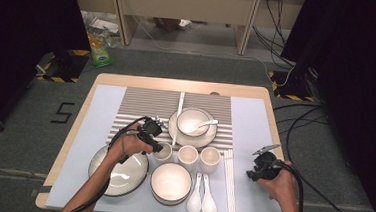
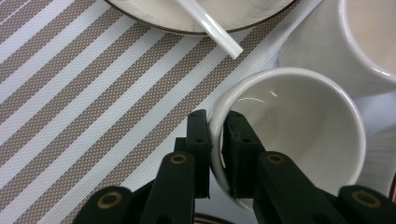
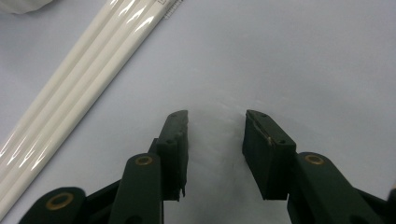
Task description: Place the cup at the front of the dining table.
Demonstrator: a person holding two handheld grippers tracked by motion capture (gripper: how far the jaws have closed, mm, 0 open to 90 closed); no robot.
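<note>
Three small white cups stand in a row on the surface, and the leftmost cup [image 2: 299, 135] is the one you have: your left hand-held gripper [image 2: 217, 154] pinches its thin rim, one jaw inside and one outside, likely so you can lift it by the wall. It is plain, glossy and empty, sitting at the edge of the striped mat [image 2: 70, 107], just beside the next cup [image 2: 336, 42]. Your right hand-held gripper [image 3: 215, 154] waits half open over bare surface, beside the chopsticks [image 3: 79, 93].

Even overhead light, dark edges, soft focus
</note>
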